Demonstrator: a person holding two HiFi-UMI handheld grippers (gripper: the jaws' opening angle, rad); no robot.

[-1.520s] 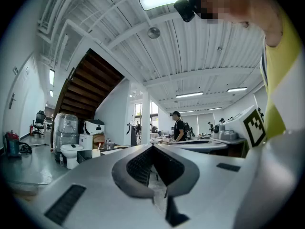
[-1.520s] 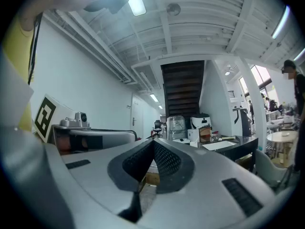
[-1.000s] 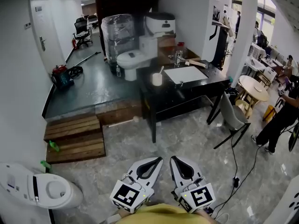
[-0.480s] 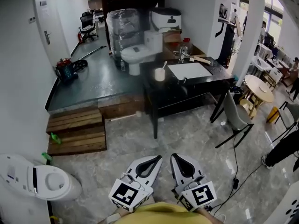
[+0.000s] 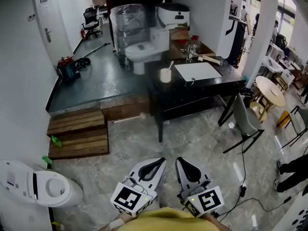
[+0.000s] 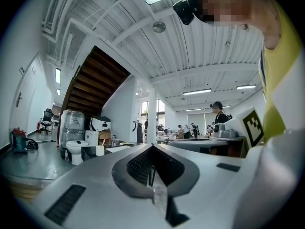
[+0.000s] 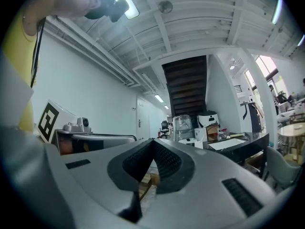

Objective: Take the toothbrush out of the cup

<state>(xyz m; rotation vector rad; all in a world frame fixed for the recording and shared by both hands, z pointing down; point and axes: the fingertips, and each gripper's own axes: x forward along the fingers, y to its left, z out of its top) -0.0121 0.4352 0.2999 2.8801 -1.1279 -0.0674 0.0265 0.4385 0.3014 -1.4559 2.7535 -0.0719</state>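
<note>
A white cup (image 5: 165,75) stands on the near left corner of a black table (image 5: 226,83), far ahead across the floor. A toothbrush (image 5: 169,65) leans out of the cup to the right. In the left gripper view the cup (image 6: 99,150) is a small distant shape at the left. My left gripper (image 5: 161,161) and right gripper (image 5: 181,160) are side by side at the bottom of the head view, close to my body. Both are shut with nothing between the fingers, and both are far from the cup.
A white sink basin (image 5: 197,72) lies in the table top. A grey chair (image 5: 245,119) stands to the table's right, with a round table (image 5: 269,91) beyond. Wooden steps (image 5: 77,138) lead onto a raised platform holding a toilet (image 5: 142,52). Another toilet (image 5: 38,189) sits near left. Cables (image 5: 243,177) cross the floor.
The head view has drifted a little, so the table and cup sit slightly nearer and further right. A person at the right edge has mostly left the view. Both grippers stay shut and still.
</note>
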